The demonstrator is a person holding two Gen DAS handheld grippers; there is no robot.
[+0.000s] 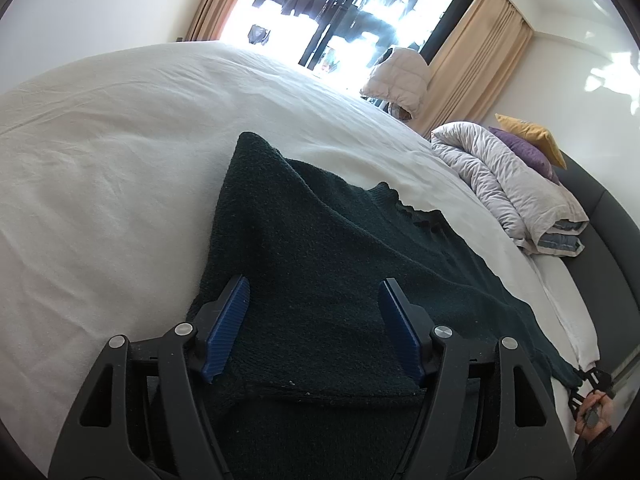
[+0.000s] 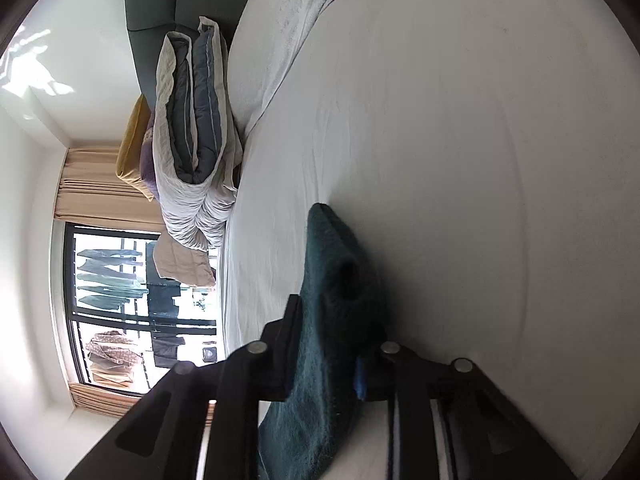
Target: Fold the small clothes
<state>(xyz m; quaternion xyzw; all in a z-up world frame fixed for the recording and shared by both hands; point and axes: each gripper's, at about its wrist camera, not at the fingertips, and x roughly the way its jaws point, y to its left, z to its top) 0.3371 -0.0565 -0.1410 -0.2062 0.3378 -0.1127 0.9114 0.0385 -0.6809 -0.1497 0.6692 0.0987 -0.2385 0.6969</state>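
A: BEDROOM — A dark green knit garment (image 1: 320, 248) is seen spread on the white bed sheet (image 1: 120, 160), toward its near edge. Over the hem the left gripper (image 1: 314, 320) is held wide apart, nothing pinched. Step judged: edge pick-up before a fold.

B: Further right along that sheet, the right gripper (image 2: 326, 344) is clamped on a garment edge. Next move, prob.: hem to be gripped by the left, then lifted w/ the right. No brands or writing legible.

A white-sheeted bed (image 1: 120, 152) fills the frame's left and centre. At upper centre a bright window (image 1: 344, 4) glares between beige curtains (image 1: 472, 64). At right, a folded quilt (image 1: 500, 176) and purple and yellow pillows (image 1: 532, 144) lie against a dark headboard (image 1: 612, 232); the walls (image 1: 100, 4) are white.
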